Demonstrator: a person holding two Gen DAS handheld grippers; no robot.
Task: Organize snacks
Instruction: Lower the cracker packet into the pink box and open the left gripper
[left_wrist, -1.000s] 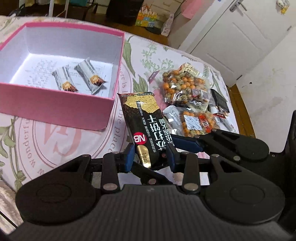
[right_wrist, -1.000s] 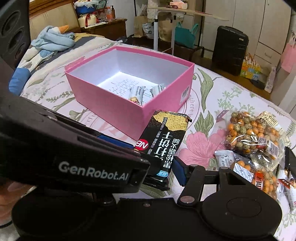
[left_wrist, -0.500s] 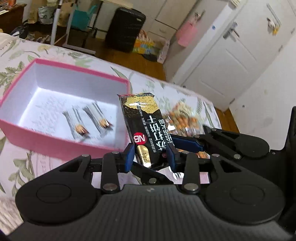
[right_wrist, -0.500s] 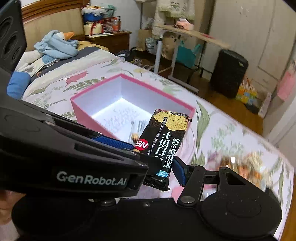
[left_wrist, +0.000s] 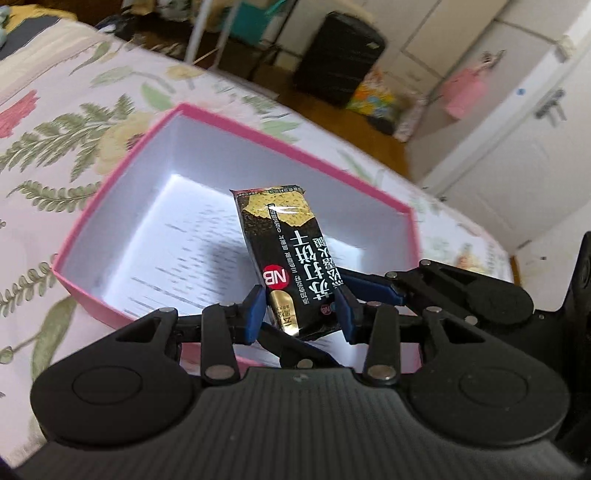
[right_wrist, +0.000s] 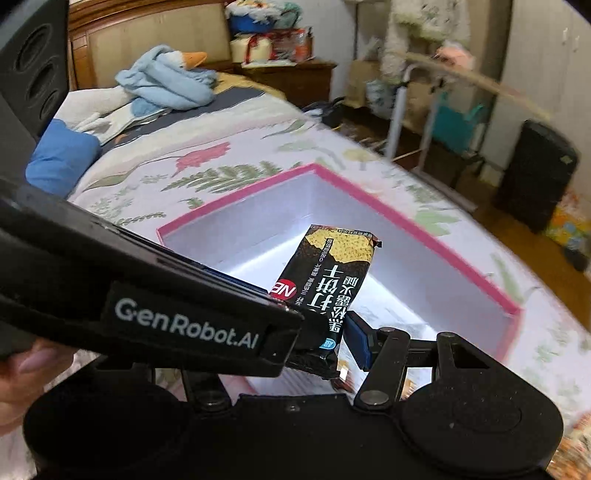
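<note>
A black cracker pack (left_wrist: 291, 258) with gold print stands tilted between the blue pads of my left gripper (left_wrist: 299, 314). The pads touch its sides while the jaws are opening. The pack hangs above the white inside of the open pink box (left_wrist: 258, 129) on the flowered bedspread. In the right wrist view the pack (right_wrist: 328, 280) also sits over the box (right_wrist: 424, 236). My right gripper (right_wrist: 317, 343) has one blue pad (right_wrist: 356, 339) at the pack's right edge. Its other finger is hidden behind the left gripper's black body (right_wrist: 184, 325).
The flowered bedspread (left_wrist: 74, 147) surrounds the box. A black suitcase (left_wrist: 340, 59) and a white door (left_wrist: 517, 147) stand beyond the bed. A blue blanket with a plush goose (right_wrist: 166, 85) lies near the headboard. A thumb (right_wrist: 29, 365) shows at the lower left.
Both grippers carried the cracker pack from beside the box's corner to above its inside. The snack pile on the right has left both views, and the two wrapped snacks in the box no longer show.
</note>
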